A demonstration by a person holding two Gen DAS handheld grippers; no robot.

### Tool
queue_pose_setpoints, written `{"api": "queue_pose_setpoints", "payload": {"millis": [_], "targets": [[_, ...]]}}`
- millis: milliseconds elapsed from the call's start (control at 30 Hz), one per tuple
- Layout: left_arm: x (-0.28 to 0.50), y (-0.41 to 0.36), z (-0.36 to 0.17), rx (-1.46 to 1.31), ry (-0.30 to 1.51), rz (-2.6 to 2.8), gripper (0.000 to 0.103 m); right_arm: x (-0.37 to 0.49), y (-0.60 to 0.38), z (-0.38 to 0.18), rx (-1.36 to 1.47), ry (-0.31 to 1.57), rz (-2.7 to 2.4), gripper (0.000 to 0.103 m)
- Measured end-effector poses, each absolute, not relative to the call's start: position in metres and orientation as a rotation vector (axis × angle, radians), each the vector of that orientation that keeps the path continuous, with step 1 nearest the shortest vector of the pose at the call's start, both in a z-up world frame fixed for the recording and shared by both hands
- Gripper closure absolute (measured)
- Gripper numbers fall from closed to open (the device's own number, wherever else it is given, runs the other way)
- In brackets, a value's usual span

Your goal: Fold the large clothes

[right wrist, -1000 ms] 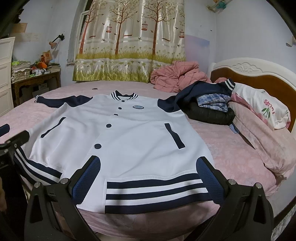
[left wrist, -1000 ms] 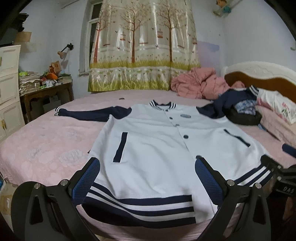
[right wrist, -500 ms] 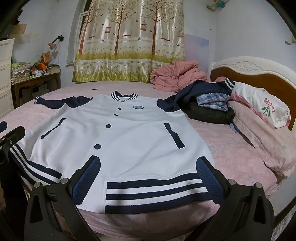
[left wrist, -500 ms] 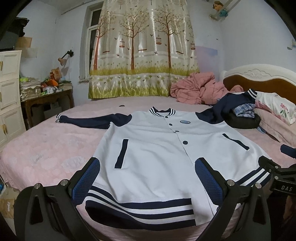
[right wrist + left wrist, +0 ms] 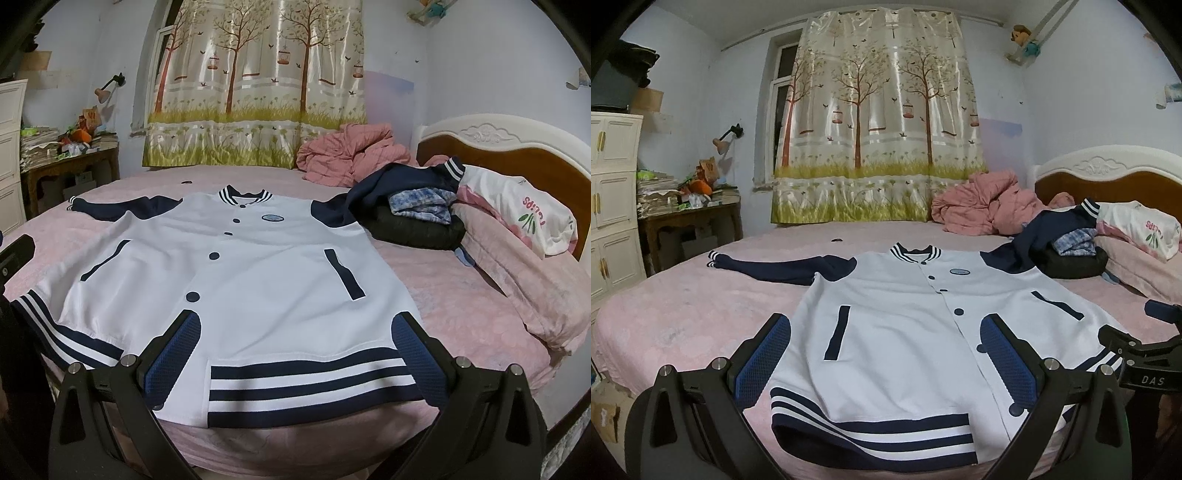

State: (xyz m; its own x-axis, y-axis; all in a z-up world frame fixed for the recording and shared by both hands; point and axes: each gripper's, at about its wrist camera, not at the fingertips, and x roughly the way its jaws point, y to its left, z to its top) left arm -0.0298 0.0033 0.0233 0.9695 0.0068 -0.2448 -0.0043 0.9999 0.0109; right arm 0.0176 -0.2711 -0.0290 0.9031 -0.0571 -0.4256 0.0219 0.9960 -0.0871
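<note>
Pink bed (image 5: 461, 306), jacket (image 5: 258, 280) flat, grippers (image 5: 295, 354) wide.

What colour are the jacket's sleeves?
Dark navy sleeves with striped cuffs, on a white jacket; clearest in the left wrist view.

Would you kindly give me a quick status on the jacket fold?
Left gripper and right gripper open, empty, above the hem. Varsity jacket flat, buttoned, unfolded. One sleeve draped over the clothes pile.

A: Jacket (image 5: 894, 332), hidden parts?
B: One sleeve end lies over the dark bundle (image 5: 417, 229) beside the jacket; its cuff is partly out of sight.

A: Anything illegible?
B: Chest badge (image 5: 272, 217) lettering, too small.
</note>
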Motion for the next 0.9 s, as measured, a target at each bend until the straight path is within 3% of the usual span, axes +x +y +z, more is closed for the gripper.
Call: {"api": "queue_pose_setpoints", "payload": {"millis": [900], "targets": [[-0.021,-0.016,0.005,0.054,0.319,0.001,0.0,0.019,-0.278,-0.028,-0.045,0.463,-0.065,0.001]]}}
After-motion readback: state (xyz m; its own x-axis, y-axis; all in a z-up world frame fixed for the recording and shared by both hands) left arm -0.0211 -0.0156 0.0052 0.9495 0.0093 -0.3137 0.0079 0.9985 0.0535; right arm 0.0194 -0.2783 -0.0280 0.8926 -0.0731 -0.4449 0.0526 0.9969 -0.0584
